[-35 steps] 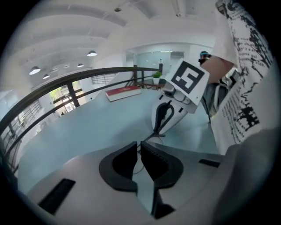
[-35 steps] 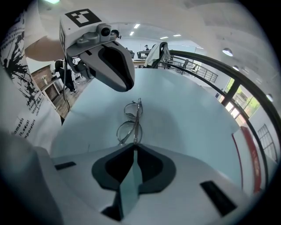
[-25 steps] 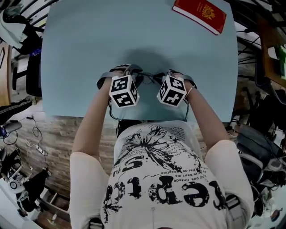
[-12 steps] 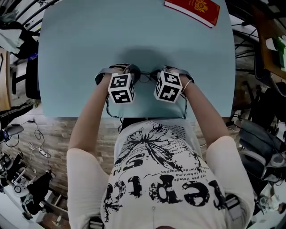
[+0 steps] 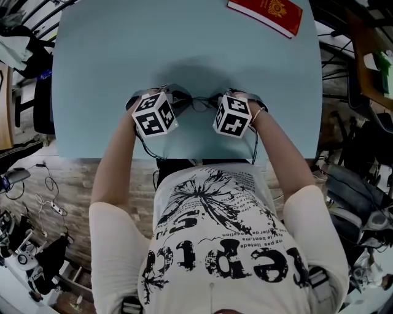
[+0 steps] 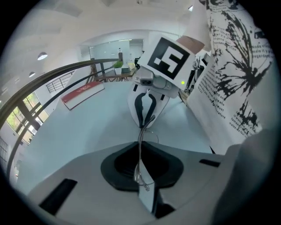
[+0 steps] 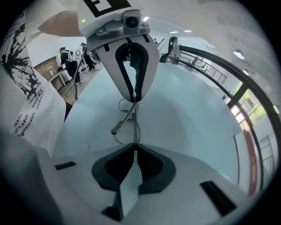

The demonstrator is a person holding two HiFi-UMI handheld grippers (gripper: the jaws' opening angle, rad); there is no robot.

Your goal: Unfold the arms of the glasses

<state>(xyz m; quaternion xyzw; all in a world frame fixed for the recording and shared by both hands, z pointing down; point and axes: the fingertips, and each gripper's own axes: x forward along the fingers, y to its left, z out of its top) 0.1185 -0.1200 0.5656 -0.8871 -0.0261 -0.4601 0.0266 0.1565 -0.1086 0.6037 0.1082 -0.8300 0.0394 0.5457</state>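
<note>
- Now, at a pale blue table (image 5: 184, 43), a person in a white printed T-shirt (image 5: 227, 245) works 2 hand-held grippers side by side close to the table's near edge.
- Wire-rimmed glasses (image 5: 200, 103) hang between the 2 tools, over the near middle of the table. Whether they touch the tabletop cannot be told.
- On the left gripper (image 6: 139, 147), the jaws have just been closing. They now stand narrow, pinching a thin clear part of the glasses that runs between the pads.
- On the right gripper (image 7: 134, 147), the jaws are narrow too, nipped onto a thin edge of the frame straight ahead of them.
- Both grippers angle steeply down and face each other tip to tip, with the glasses bridging the small gap between them.
- Seen from the right gripper view, 1 slim arm (image 7: 120, 124) with a dark tip slants away from the frame toward the left.
- Each tool carries a marker cube, the left cube (image 5: 155, 114) and the right cube (image 5: 233, 116).
- A red booklet (image 5: 265, 13) lies at the table's far right corner, well apart from the work.
</note>
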